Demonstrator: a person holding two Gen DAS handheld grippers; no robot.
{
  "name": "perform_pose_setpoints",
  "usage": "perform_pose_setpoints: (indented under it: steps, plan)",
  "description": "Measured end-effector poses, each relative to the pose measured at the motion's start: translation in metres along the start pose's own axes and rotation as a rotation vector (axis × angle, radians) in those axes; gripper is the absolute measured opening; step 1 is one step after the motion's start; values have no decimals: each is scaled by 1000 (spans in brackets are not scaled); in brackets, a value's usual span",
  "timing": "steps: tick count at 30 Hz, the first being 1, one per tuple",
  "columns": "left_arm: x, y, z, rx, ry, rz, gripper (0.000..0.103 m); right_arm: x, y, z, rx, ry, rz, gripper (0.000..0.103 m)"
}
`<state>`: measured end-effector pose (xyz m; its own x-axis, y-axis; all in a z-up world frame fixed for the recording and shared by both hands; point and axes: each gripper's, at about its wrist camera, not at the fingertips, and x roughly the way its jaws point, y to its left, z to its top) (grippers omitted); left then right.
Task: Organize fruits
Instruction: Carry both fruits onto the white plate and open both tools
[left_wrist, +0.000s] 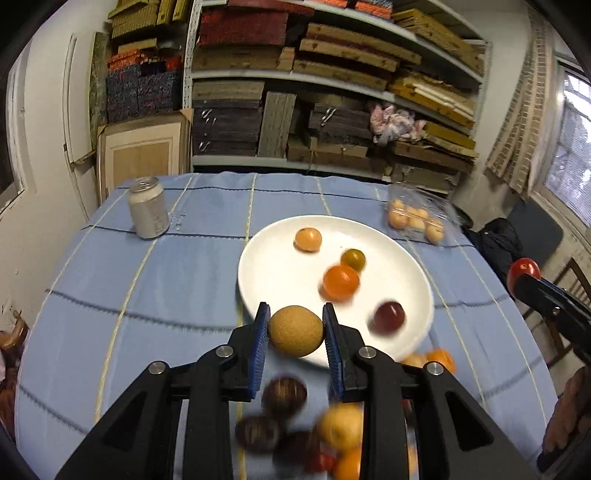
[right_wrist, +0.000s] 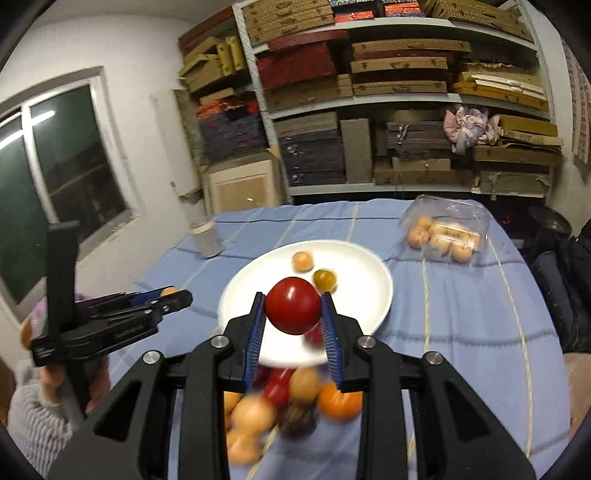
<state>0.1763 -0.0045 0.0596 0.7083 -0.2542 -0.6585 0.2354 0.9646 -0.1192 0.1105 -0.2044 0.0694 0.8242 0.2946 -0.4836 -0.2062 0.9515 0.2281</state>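
Note:
My left gripper is shut on a round tan fruit, held above the near edge of the white plate. On that plate lie an orange, a pale orange fruit, a small green-yellow fruit and a dark red one. My right gripper is shut on a red tomato above the plate; it also shows at the right edge of the left wrist view, gripper. A blurred pile of loose fruit lies below both grippers.
A silver can stands at the table's far left. A clear plastic box of small orange fruits sits at the far right. The blue checked cloth covers the table. Shelves of stacked boxes fill the back wall. A person's sleeve shows at lower left.

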Motion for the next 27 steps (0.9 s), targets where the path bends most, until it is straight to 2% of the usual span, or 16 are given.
perform_pose_setpoints:
  steps: [7,11,12,14,15,16,17,19,20,21,22,23,25,27]
  plan:
    - [84,12,4,-40,145,40,29,120,-40,1,79,170,-52,29]
    - [95,21,3,-62,151,31,32,141,-46,-6,83,191,-51,31]
    - [94,22,3,-68,146,20,37,139,-46,-6,82,188,-50,37]
    - [86,24,4,-93,127,4,48,126,-46,-1,99,151,-43,39]
    - [78,25,3,-107,116,19,65,113,-44,4,104,124,-41,39]
    - [70,26,2,-116,99,30,72,93,-42,12,113,78,-27,39]
    - [54,29,-1,-127,65,37,73,72,-37,19,116,32,-7,42]
    - [33,34,-6,-138,39,34,76,21,-23,27,86,-87,35,66]
    - [17,39,-14,-153,22,39,78,-4,-16,24,66,-156,33,87]
    - [6,42,-22,-165,7,47,81,-24,-11,18,52,-220,19,94]
    - [-4,45,-31,-172,-8,57,85,-43,-5,5,34,-275,0,96]
    - [-16,48,-45,-176,-23,75,86,-51,-3,-7,17,-285,-8,96]
    - [-31,53,-73,-181,-33,111,88,-56,-5,-44,23,-283,-26,96]
    - [-36,55,-94,-187,-17,133,88,-51,-18,-78,85,-260,-45,96]
